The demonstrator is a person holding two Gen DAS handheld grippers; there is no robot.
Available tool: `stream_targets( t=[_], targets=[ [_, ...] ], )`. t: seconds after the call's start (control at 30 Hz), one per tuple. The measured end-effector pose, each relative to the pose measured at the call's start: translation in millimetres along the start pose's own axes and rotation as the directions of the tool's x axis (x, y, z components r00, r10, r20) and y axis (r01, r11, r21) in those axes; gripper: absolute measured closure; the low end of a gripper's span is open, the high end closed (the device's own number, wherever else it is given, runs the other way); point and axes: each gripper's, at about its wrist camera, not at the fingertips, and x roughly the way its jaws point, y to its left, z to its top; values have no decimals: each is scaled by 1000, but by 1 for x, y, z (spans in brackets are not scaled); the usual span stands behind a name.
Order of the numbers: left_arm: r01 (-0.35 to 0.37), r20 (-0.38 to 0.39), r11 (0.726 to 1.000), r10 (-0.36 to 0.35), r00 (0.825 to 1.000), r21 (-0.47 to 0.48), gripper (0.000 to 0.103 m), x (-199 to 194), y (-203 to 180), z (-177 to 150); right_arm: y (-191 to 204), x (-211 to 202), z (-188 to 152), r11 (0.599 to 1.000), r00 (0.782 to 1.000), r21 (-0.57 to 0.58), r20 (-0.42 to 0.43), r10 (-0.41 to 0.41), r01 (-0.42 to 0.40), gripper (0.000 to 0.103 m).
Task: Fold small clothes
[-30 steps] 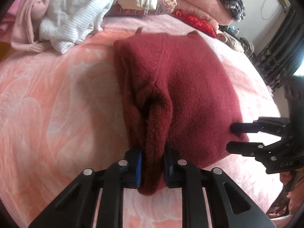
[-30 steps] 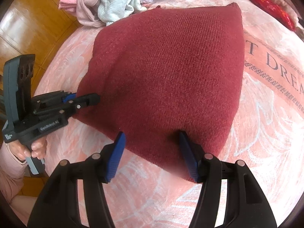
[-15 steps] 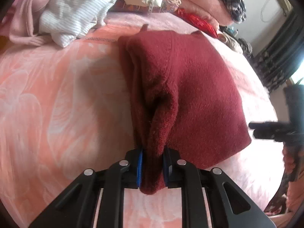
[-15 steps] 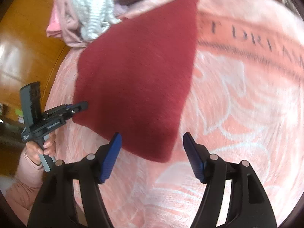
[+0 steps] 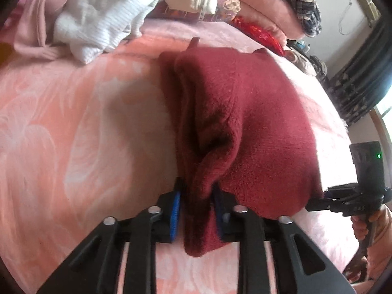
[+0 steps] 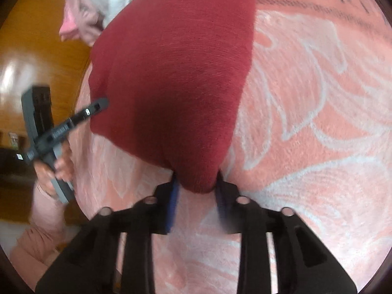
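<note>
Pink bedding with a pale leaf pattern (image 5: 73, 127) covers the whole work surface, and a heap of white and pink clothes (image 5: 98, 17) lies at its far edge, beside a wooden floor (image 6: 36, 24) seen in the right wrist view. A dark red knitted sweater (image 5: 245, 122) lies folded on the bedding, well short of the heap. The left gripper (image 5: 196, 205) sits at the sweater's near left corner, where a thick bunched fold hangs down between its blue pads; its jaws have just been opening, and a thin gap shows beside the left pad. The right gripper (image 6: 197, 191) is at the near right corner, and its jaws have just been closing, with the rounded corner of the sweater between the pads, which now touch it on both sides. A hand in a pink sleeve (image 6: 54, 166) holds the left gripper's handle.
</note>
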Motion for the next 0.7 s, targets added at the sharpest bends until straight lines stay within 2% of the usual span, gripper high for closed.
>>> stream_targets(
  t=[0.03,0.07,0.13,0.23,0.33,0.4,0.43,0.47,0.5,0.57,0.67,0.7],
  targets=[
    [-14,10,1000,14,1000,9,59,-9,-1,3,1,-7,-1,1000,1000,-8,13,-6,6,35],
    [-26,33,1000,25,999,11,43,-17,-2,5,2,-13,0,1000,999,-12,32,-12,13,32],
    [-26,104,1000,24,994,15,27,-35,-5,13,2,-29,4,999,997,-19,74,-31,33,32],
    [-46,127,999,42,991,24,22,-36,-13,38,-4,-42,13,999,991,-1,123,-50,50,32],
    [-30,125,999,32,992,-17,20,-20,-12,71,-13,-42,16,998,989,17,132,-60,58,31],
    [16,87,998,-10,996,-58,19,0,-7,92,-24,-36,22,999,992,46,126,-32,26,31],
    [22,62,996,-17,998,-84,21,10,-3,99,-26,-34,23,998,992,58,124,-25,18,31],
    [39,38,993,-35,999,-114,35,23,0,108,-29,-33,25,998,992,65,123,-27,19,31],
    [64,18,990,-62,998,-127,44,30,0,111,-31,-32,28,997,991,68,126,-34,26,31],
    [59,12,987,-58,998,-152,61,39,-4,114,-35,-30,30,997,991,76,129,-33,23,31],
    [40,126,997,-32,991,-62,76,26,-29,115,-35,-27,33,996,992,88,126,-25,14,31],
    [32,205,999,-35,978,19,78,14,-45,112,-34,-25,32,996,992,87,125,-30,19,31]
  ],
)
